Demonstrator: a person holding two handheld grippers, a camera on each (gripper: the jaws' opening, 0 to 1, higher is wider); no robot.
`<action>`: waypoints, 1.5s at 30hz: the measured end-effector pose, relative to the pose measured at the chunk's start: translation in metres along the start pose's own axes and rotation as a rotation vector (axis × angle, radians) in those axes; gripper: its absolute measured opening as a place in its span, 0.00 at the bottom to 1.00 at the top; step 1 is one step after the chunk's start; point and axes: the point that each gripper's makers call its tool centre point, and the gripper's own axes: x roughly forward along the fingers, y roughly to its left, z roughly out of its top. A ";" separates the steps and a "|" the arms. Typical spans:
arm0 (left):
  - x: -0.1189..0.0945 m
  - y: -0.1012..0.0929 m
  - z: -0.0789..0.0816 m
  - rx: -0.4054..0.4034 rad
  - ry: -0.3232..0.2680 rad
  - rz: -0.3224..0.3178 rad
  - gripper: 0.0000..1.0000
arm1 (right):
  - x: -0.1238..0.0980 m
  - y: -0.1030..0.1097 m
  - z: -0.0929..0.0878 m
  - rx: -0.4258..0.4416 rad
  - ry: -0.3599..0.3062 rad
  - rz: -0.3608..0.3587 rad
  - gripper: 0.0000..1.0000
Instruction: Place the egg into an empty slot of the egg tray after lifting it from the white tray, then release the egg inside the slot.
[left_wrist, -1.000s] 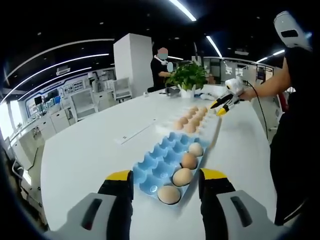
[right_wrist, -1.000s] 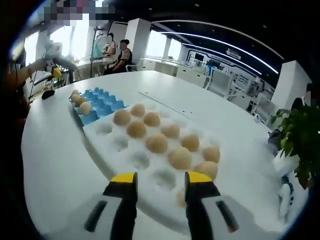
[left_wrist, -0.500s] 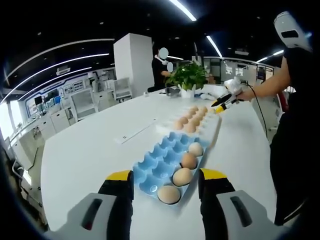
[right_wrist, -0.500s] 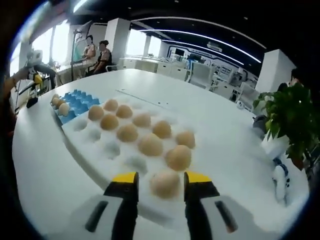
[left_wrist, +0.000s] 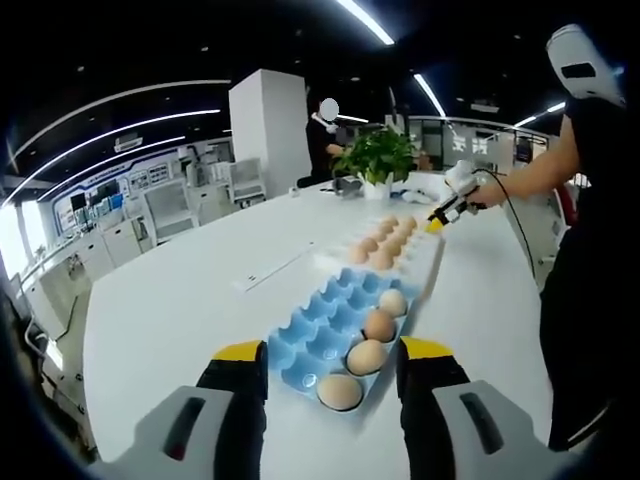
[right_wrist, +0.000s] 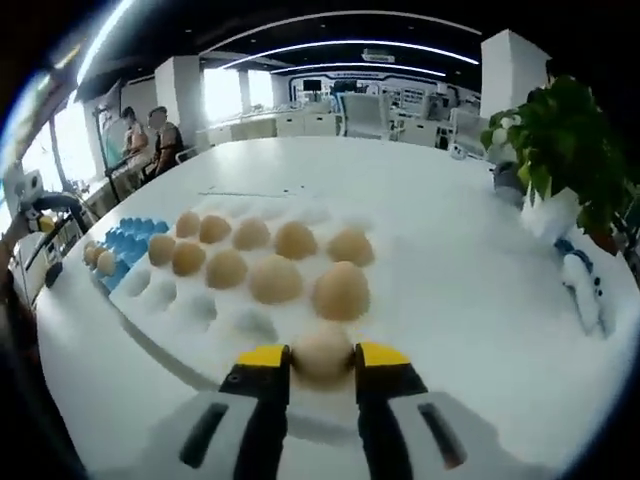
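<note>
Since the earlier frame, your right gripper (right_wrist: 322, 362) has been closing in: its yellow-tipped fingers (right_wrist: 264, 357) are now pinching the nearest tan oval egg (right_wrist: 322, 352), which is still sitting in the white moulded tray (right_wrist: 170, 318). Your left gripper (left_wrist: 330, 360) is hovering, fingers spread, over the blue moulded egg tray (left_wrist: 312, 335) on the white tabletop (left_wrist: 170, 310). Keep the squeeze light and lift straight up.

Matt egg (right_wrist: 322, 354) (glossy table (right_wrist: 420, 220))
</note>
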 end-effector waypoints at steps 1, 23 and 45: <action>0.000 0.001 0.000 0.002 0.003 0.002 0.52 | 0.001 0.000 0.000 0.007 0.009 0.002 0.26; 0.000 0.003 0.000 -0.002 0.005 0.006 0.51 | -0.017 -0.005 0.022 0.009 -0.057 -0.091 0.23; 0.001 0.003 -0.002 -0.002 0.002 0.000 0.51 | -0.034 0.009 0.031 -0.065 -0.084 -0.072 0.23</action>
